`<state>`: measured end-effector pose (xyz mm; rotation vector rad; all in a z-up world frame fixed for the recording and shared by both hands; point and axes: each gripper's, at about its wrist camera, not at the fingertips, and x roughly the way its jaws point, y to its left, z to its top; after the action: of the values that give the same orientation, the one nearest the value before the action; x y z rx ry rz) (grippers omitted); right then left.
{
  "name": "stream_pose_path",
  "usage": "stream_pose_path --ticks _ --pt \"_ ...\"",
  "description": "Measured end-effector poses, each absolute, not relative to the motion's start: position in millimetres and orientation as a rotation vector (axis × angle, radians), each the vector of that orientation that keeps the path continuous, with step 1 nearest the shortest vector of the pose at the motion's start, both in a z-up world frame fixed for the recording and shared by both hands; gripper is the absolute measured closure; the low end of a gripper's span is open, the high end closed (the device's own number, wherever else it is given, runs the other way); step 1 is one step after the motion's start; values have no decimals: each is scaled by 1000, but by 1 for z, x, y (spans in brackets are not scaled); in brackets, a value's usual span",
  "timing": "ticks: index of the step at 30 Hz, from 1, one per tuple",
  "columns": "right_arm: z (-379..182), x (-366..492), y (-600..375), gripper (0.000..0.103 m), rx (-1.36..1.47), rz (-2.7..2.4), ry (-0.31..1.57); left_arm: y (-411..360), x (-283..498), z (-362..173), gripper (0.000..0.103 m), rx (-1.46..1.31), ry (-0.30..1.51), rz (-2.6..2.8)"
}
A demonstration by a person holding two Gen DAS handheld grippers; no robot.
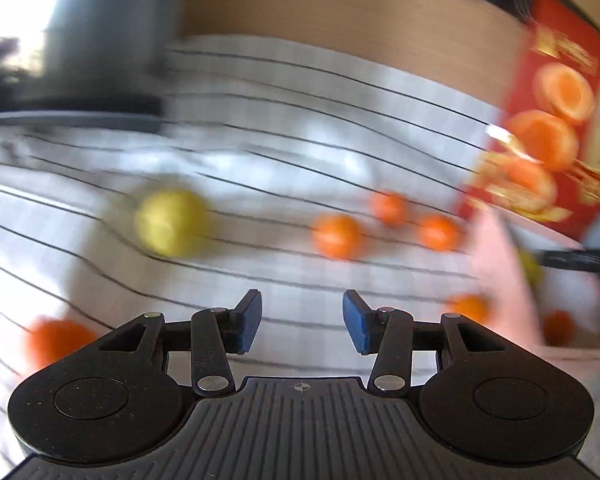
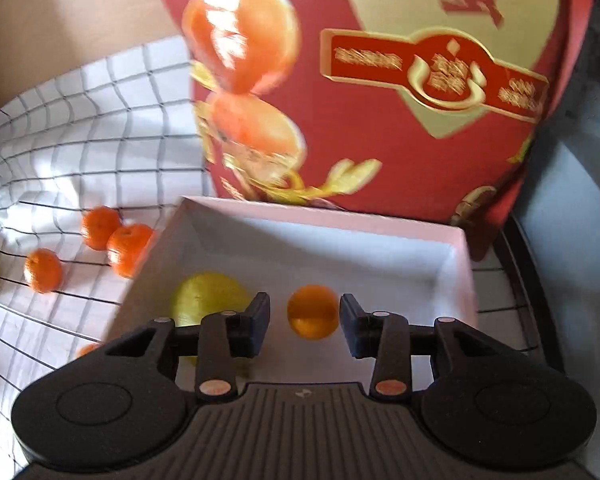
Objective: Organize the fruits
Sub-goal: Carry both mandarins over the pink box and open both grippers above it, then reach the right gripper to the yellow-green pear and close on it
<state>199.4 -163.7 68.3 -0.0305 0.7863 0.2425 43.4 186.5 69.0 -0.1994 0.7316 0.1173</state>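
Tangerine [image 2: 312, 312] sits between my right fingers [image 2: 305, 326] over the white box [image 2: 458, 264], beside a yellow fruit [image 2: 208, 294].

The pads stand just clear of the tangerine, so I judge it released; I should lift straight out without nudging it. My left fingers [image 1: 302, 320] are parted and empty above the checked cloth [image 1: 260, 120]. Next I would centre them on the nearest loose tangerine [image 1: 336, 236], approach slowly and close gently, leaving the lemon [image 1: 170, 222] for later.
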Motion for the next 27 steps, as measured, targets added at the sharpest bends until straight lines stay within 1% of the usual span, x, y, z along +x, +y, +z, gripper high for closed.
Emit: stream_pose_path --ticks 1,3,6,10,16,19,27 --pt "73 193 -157 64 -36 260 757 199 47 72 54 -186 723 135" --pt "83 177 -142 60 -66 298 692 216 57 78 54 -159 713 132" --pt "96 152 -114 57 -120 356 613 246 69 86 54 -194 680 139" --pt "102 122 -75 53 -156 457 563 268 95 85 54 -155 688 114" --pt "76 88 -23 52 -186 529 666 292 132 67 53 -131 739 56" --pt "64 68 -9 52 -227 528 686 303 142 60 53 -153 756 36" --pt "49 42 -13 52 -265 498 733 308 138 50 54 -184 815 -79"
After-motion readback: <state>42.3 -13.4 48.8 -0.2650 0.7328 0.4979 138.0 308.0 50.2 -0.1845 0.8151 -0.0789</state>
